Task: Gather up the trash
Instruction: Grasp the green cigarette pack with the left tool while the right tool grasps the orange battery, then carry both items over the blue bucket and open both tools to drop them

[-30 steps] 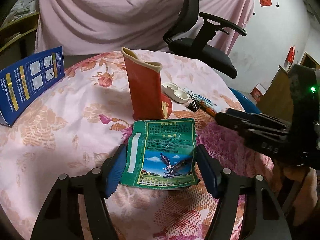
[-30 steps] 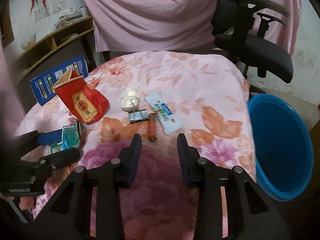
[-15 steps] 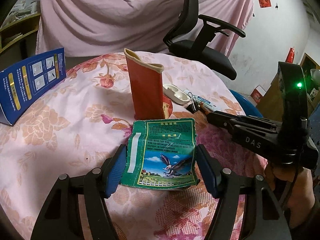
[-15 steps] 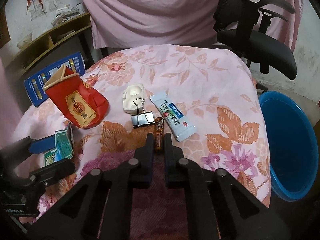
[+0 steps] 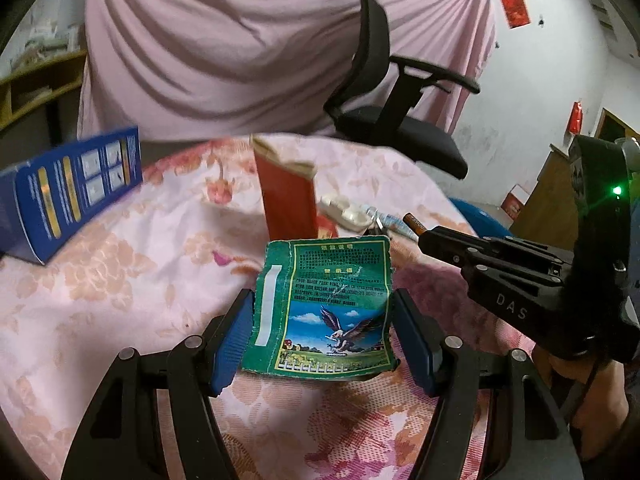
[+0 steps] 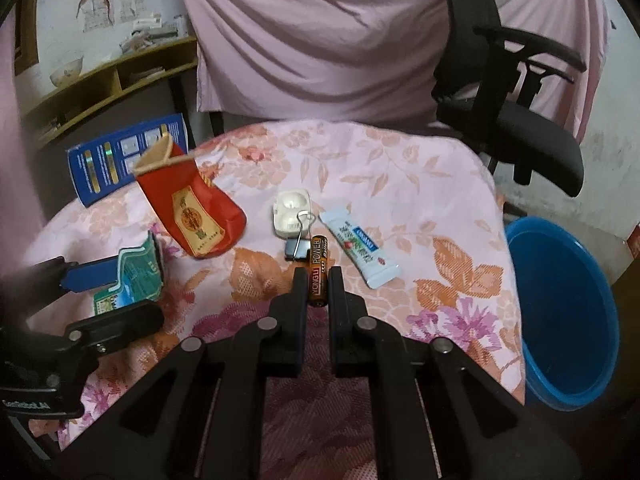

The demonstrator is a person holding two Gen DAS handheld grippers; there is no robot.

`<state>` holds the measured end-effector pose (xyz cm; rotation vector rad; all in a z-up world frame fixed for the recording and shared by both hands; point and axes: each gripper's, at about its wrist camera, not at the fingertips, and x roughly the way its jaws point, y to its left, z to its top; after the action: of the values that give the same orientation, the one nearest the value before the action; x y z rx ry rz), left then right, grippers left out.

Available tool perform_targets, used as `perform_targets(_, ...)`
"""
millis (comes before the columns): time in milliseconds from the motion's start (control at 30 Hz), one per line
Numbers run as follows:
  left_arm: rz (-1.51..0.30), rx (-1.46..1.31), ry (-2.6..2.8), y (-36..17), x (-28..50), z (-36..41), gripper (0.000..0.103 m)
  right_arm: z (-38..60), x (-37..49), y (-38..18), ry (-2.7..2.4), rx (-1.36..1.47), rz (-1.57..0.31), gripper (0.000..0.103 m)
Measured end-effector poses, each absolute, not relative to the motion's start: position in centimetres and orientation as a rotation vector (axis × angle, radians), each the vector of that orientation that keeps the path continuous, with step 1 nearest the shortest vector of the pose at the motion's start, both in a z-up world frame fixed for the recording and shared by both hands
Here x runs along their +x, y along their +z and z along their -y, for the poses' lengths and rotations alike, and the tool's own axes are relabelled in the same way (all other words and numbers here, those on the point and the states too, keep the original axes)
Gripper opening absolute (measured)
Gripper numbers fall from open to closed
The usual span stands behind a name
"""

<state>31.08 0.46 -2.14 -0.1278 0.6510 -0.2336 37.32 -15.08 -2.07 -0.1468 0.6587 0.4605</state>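
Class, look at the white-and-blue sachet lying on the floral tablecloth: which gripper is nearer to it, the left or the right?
Right. The right gripper, shut on the battery, sits just beside the sachet. The left gripper holds the green packet far across the cloth.

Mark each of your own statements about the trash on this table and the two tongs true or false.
1. The right tongs grip an orange battery. True.
2. The left tongs hold the red pouch. False: a green packet sits between them.
3. A blue basin stands beside the table. True.
4. The binder clip lies inside the basin. False: it lies on the table, by the white case.
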Motion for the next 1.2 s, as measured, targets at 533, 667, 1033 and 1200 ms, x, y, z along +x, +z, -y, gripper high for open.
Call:
perform_targets(533, -0.414, -0.047, -0.099, 0.8, 27.1, 0.9, 0.063, 17.9, 33.4, 1.2, 0.443, -0.046, -0.385, 0.029)
perform_targets(667, -0.349, -0.022, -0.075, 1.6, 26.2, 1.6, 0.063, 18.6, 32.5, 1.8, 0.437, -0.018, -0.325, 0.029)
perform_targets(1033, -0.212, 0.038, -0.094, 6.1, 26.6, 5.7, 0.063, 22.6, 30.5, 4.0, 0.359, 0.031, -0.144, 0.029)
perform_targets(1200, -0.175, 0.103, -0.128, 7.5, 27.4, 8.8, 0.063, 25.4, 30.3, 4.7, 0.305, 0.09, -0.109, 0.03)
